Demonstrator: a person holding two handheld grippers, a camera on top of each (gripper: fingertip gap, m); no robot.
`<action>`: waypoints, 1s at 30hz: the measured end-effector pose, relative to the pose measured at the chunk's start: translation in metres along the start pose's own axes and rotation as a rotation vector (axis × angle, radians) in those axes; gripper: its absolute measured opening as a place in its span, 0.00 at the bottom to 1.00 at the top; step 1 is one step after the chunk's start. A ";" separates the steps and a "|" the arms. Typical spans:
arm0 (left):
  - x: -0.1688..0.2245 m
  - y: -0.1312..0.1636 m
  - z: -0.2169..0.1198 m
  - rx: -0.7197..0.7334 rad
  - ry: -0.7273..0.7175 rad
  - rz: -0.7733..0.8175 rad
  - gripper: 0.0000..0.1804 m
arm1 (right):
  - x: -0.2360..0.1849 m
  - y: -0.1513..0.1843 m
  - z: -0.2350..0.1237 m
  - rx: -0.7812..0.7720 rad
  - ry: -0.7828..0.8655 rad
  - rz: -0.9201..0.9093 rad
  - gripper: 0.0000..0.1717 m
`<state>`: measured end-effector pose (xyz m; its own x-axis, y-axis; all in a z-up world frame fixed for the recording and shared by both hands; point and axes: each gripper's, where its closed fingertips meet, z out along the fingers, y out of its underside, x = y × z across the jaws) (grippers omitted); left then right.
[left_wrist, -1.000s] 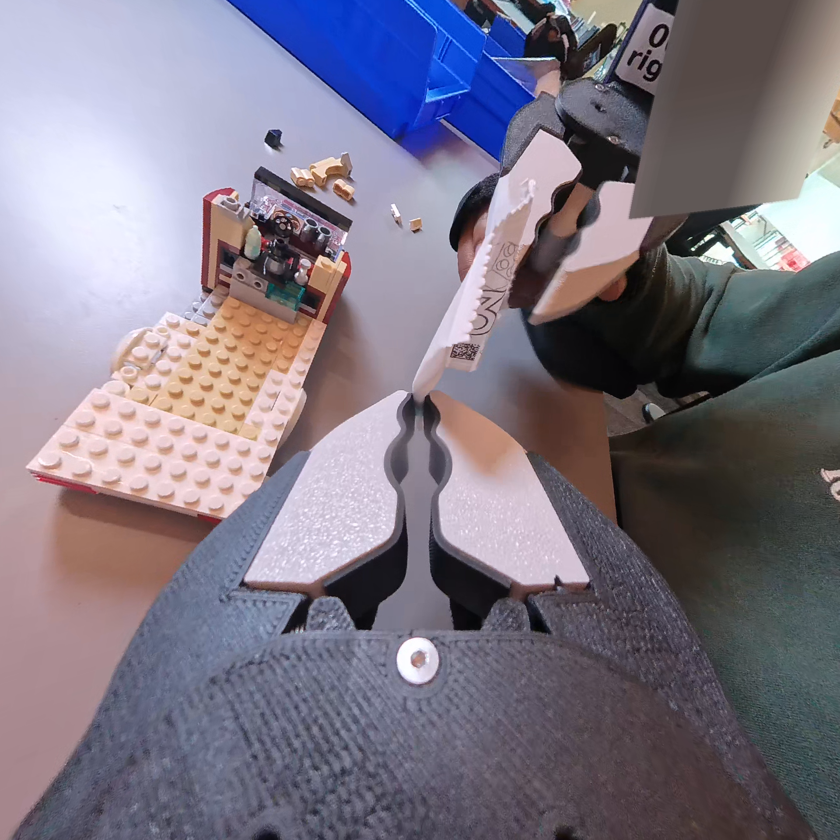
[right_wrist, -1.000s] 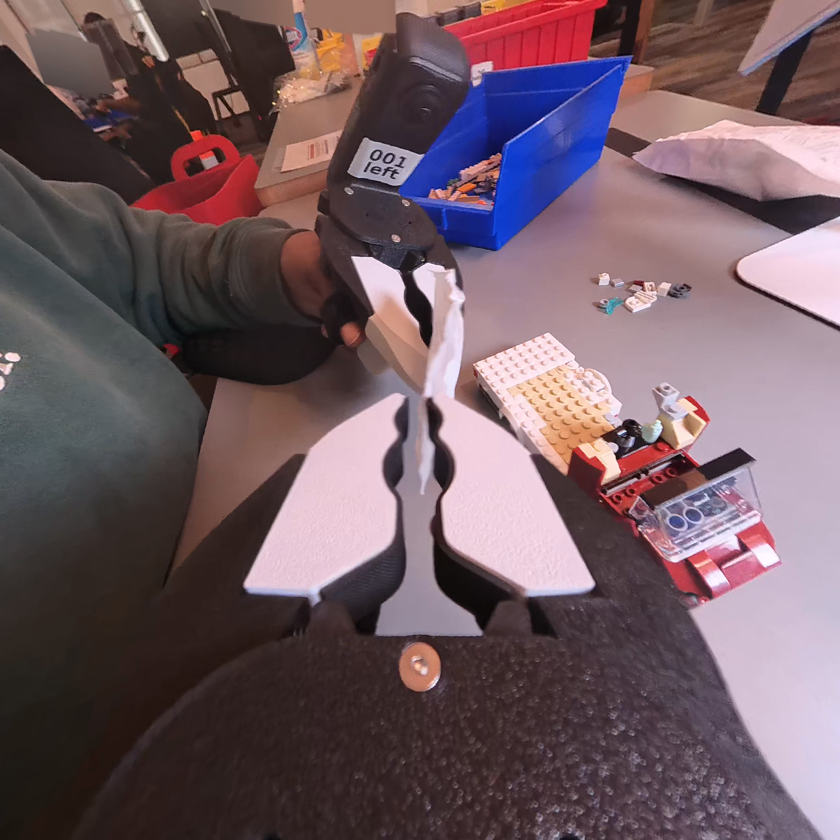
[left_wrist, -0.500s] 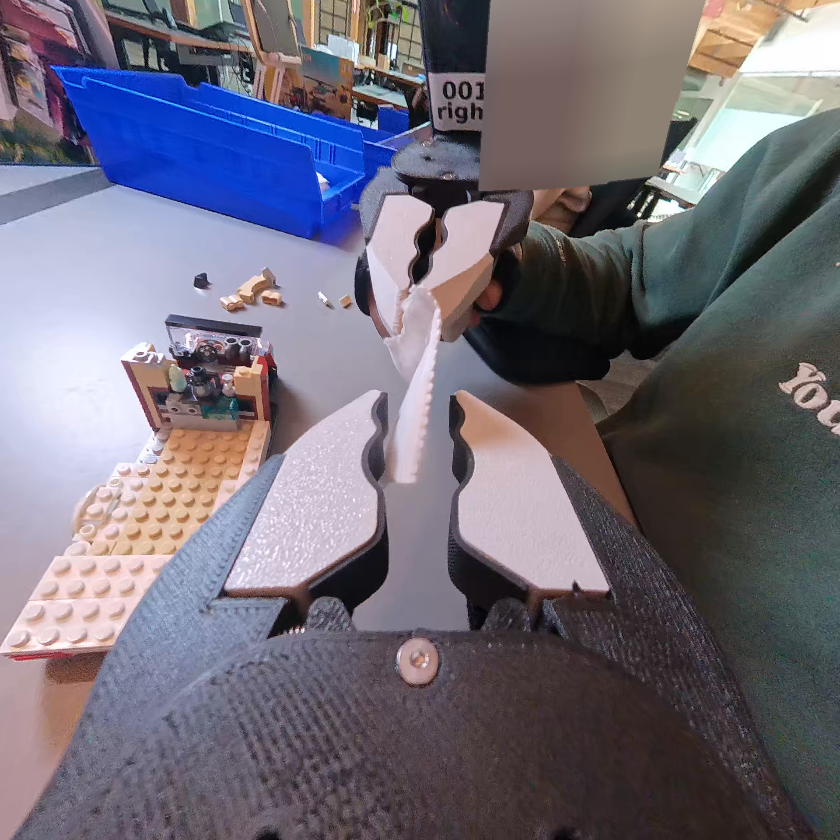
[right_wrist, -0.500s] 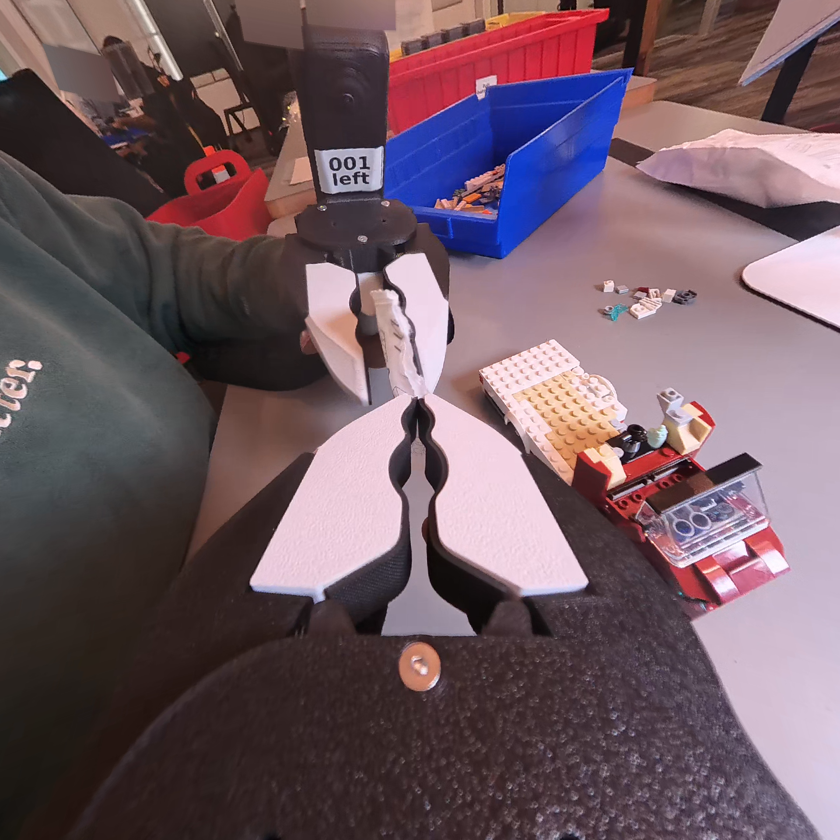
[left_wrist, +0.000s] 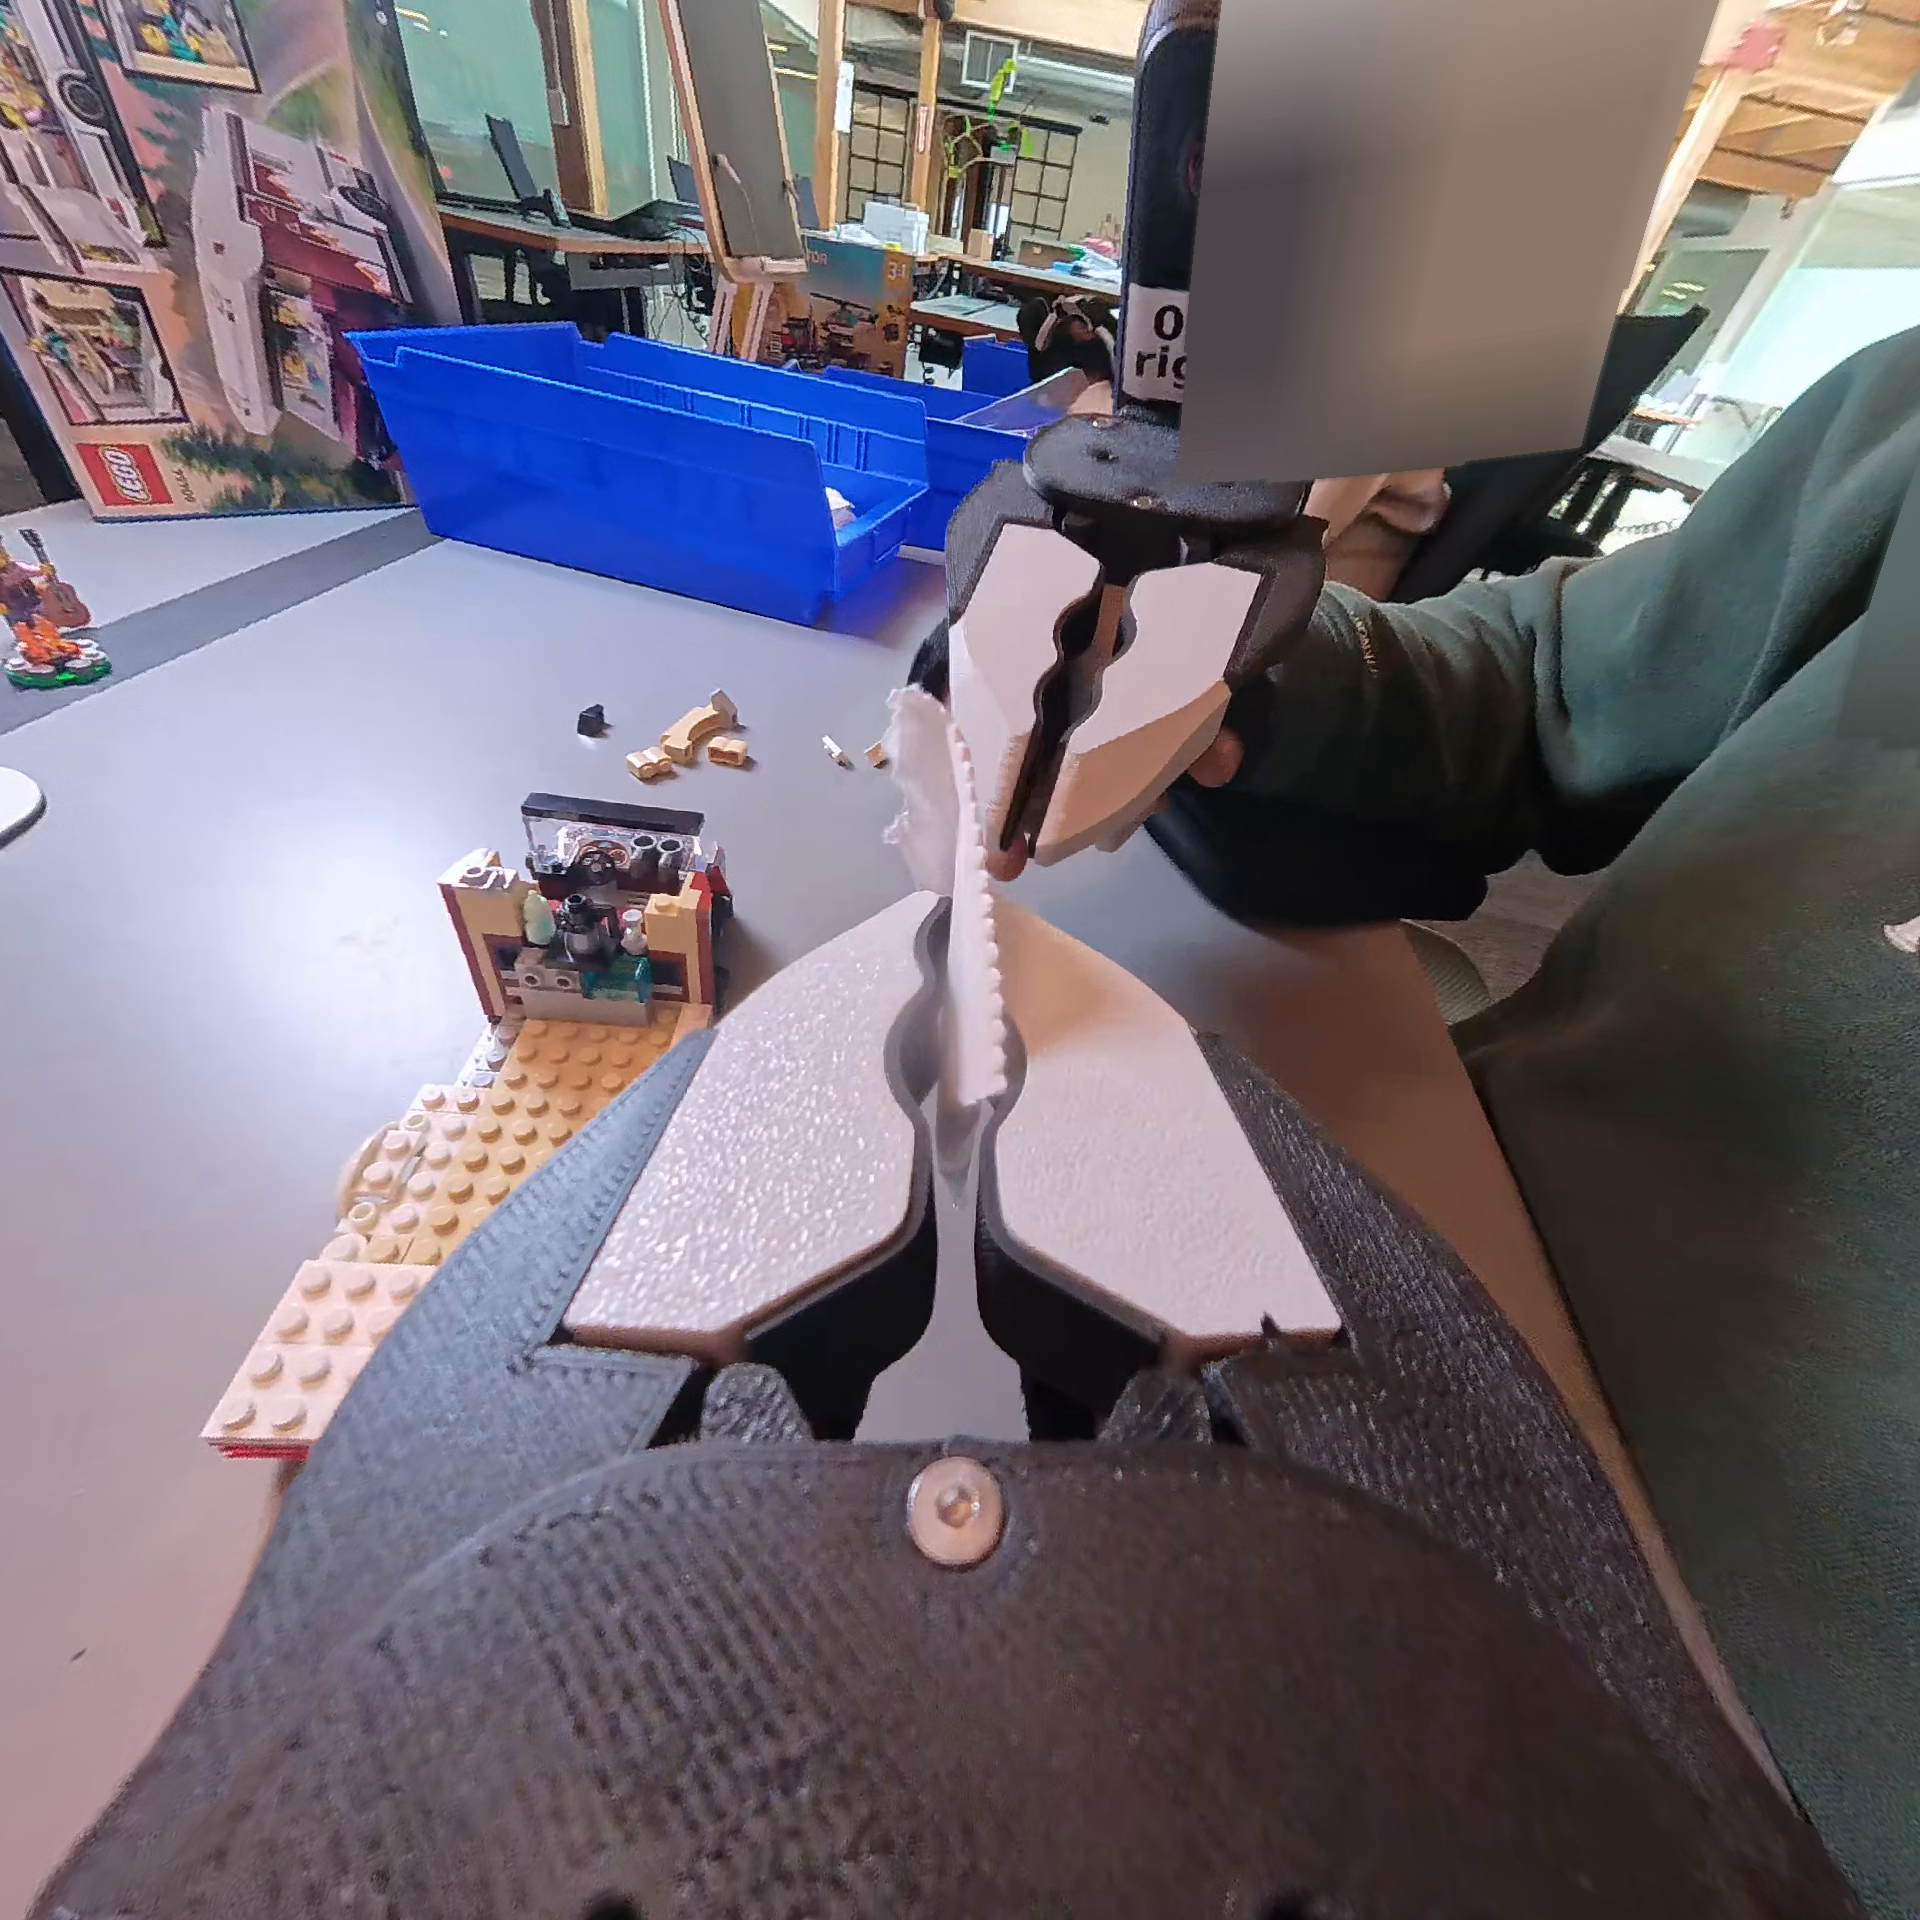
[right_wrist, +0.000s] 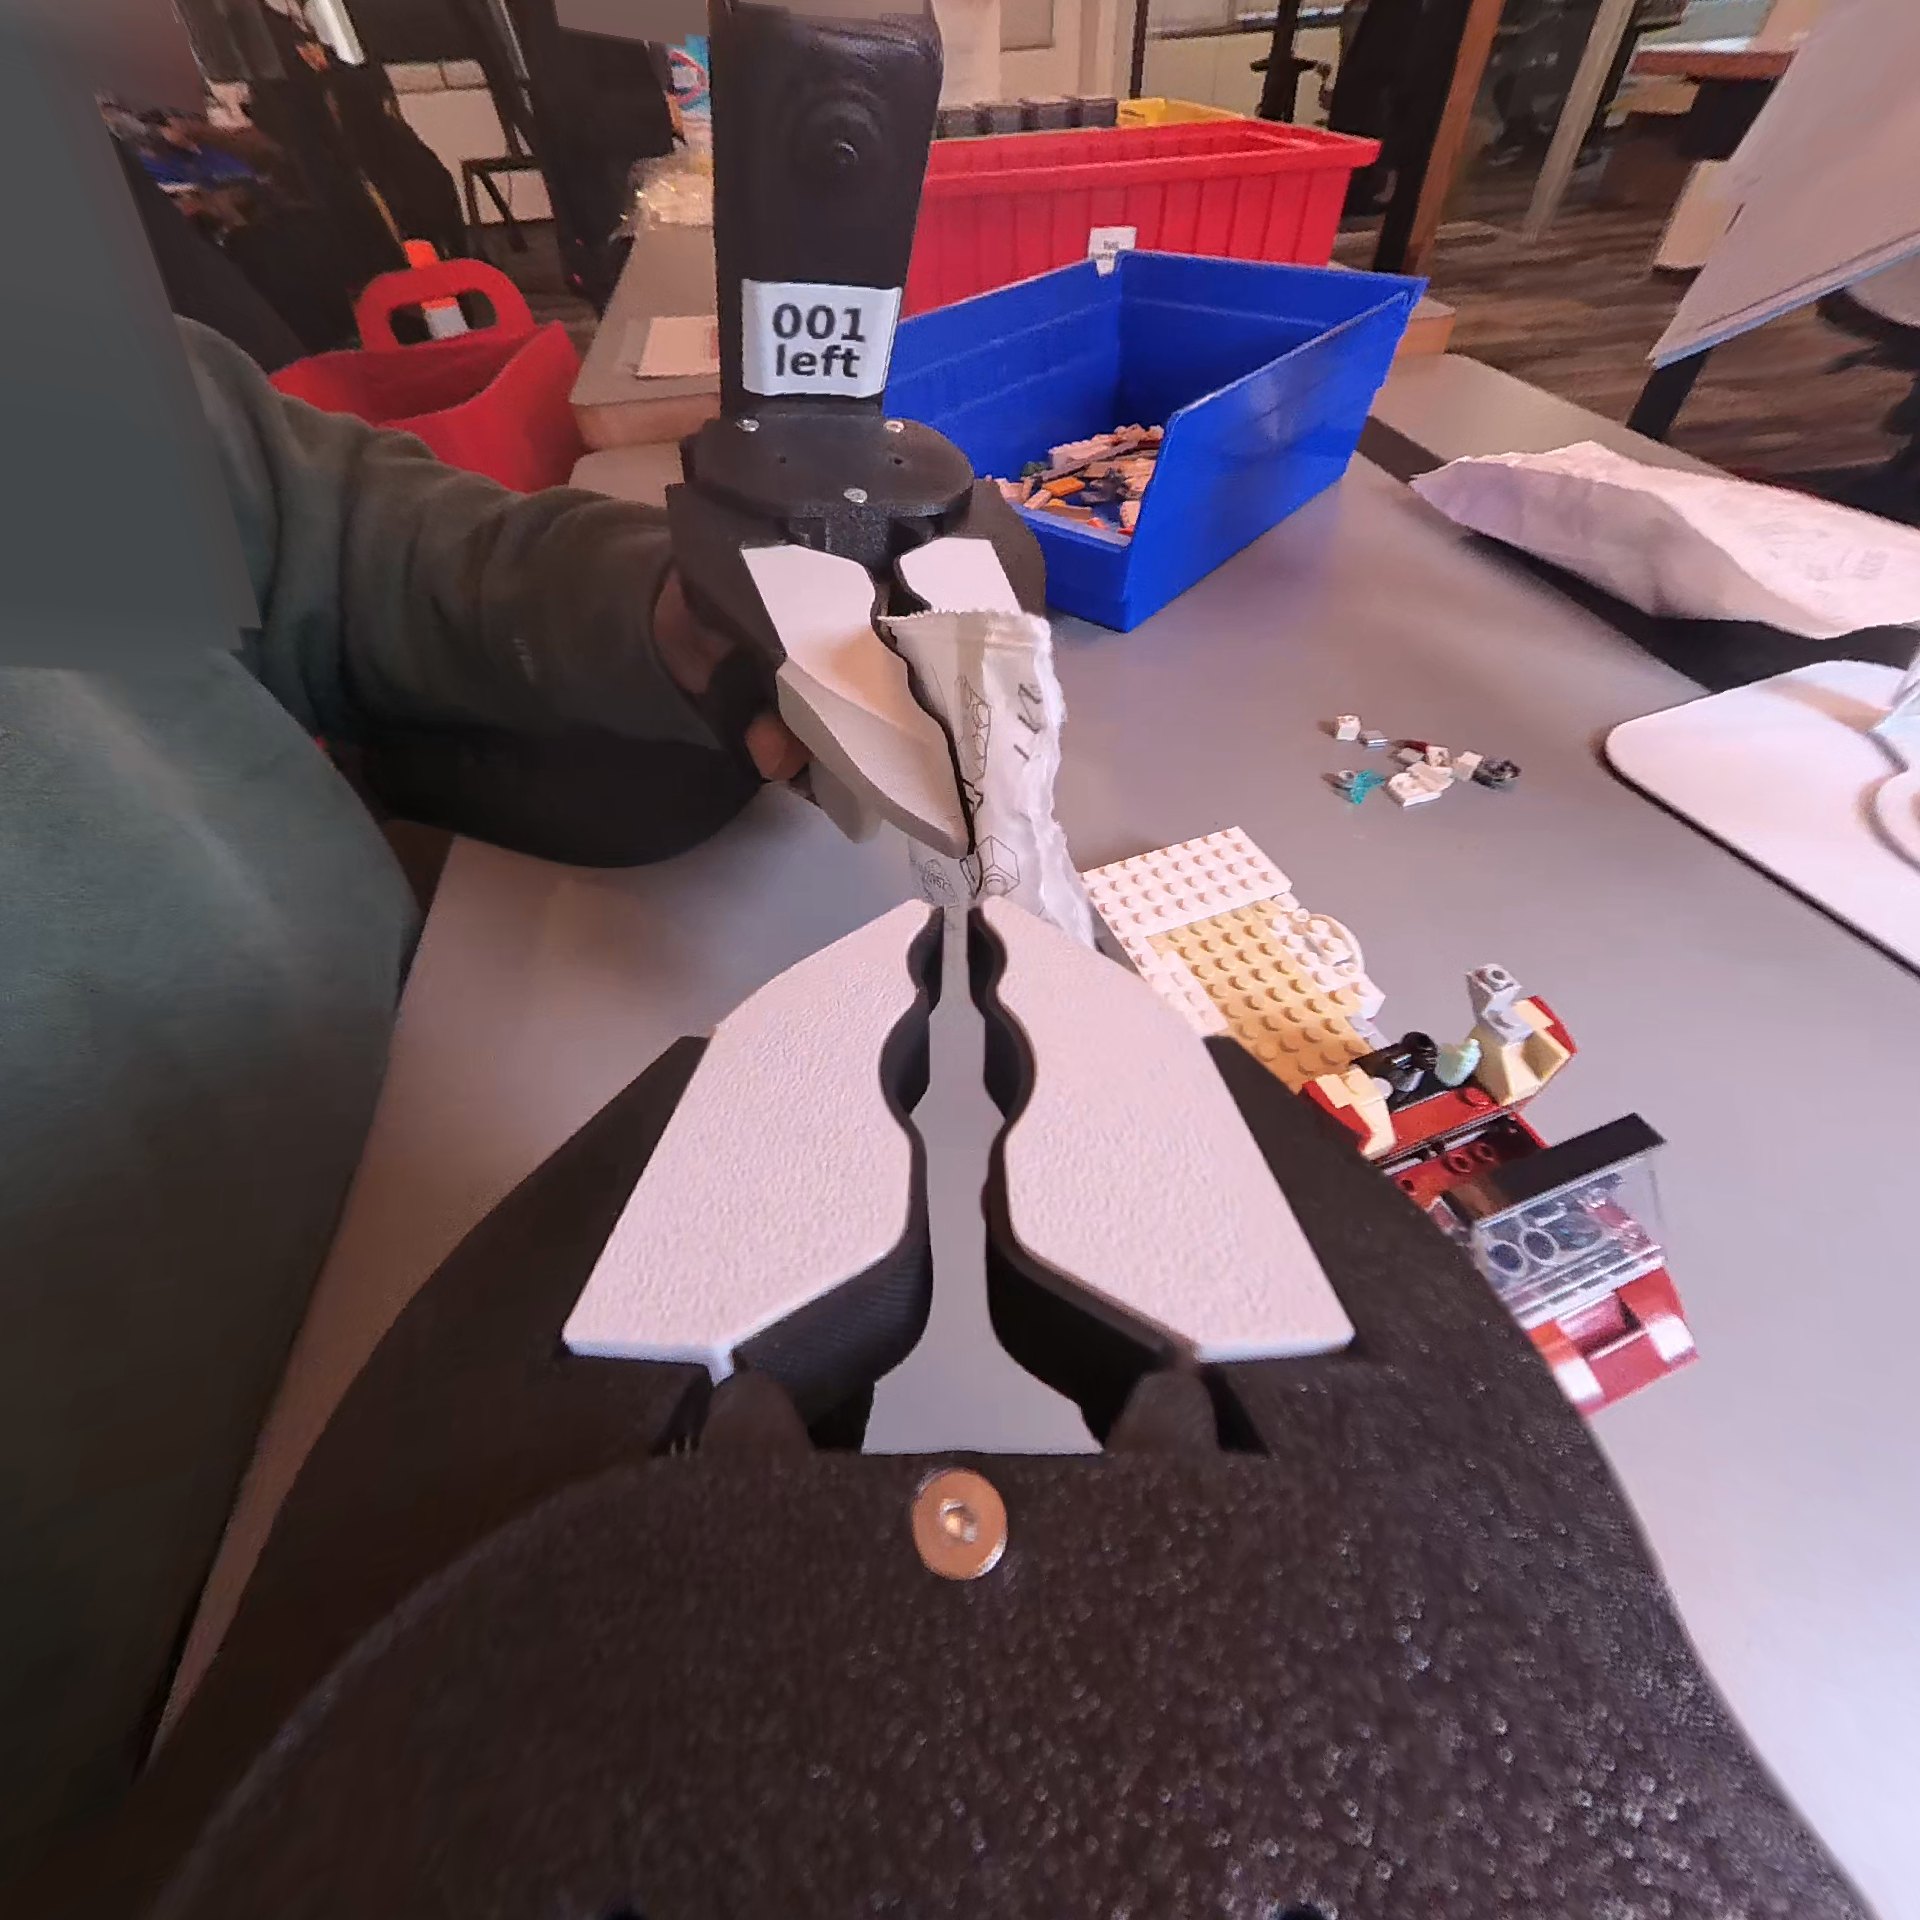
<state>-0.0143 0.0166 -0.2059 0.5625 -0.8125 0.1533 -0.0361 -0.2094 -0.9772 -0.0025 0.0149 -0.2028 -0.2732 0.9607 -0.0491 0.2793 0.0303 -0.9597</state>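
Holding one white paper bag (left_wrist: 961, 966) between them, the left gripper (left_wrist: 961, 940) and right gripper (right_wrist: 956, 920) both pinch it above the surface (left_wrist: 312, 727); its edge looks torn, the brick model (right_wrist: 1455, 1122) half built.

a brick model (left_wrist: 582, 935) and blue bins (left_wrist: 644, 499) sit on the grey table (left_wrist: 260, 748).

White paper bag (right_wrist: 1003, 748), blue bin (right_wrist: 1226, 416)

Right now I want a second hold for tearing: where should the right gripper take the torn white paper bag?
Probably the ragged free edge of the torn white paper bag, approached from opposite the left gripper: that thin flat strip sticks out clear of its shut fingers.
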 end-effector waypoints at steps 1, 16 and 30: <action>0.001 0.000 0.000 -0.004 0.002 0.011 0.01 | 0.001 -0.002 -0.001 0.004 0.009 -0.012 0.04; 0.015 0.000 0.004 -0.013 0.046 0.072 0.01 | -0.002 0.003 0.002 -0.043 0.066 -0.140 0.07; 0.010 0.002 0.004 -0.037 0.007 0.074 0.01 | -0.002 0.008 0.005 -0.036 -0.002 -0.030 0.09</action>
<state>-0.0048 0.0102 -0.2069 0.5511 -0.8304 0.0818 -0.1084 -0.1685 -0.9797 -0.0047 0.0120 -0.2124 -0.2835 0.9587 -0.0206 0.3039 0.0694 -0.9502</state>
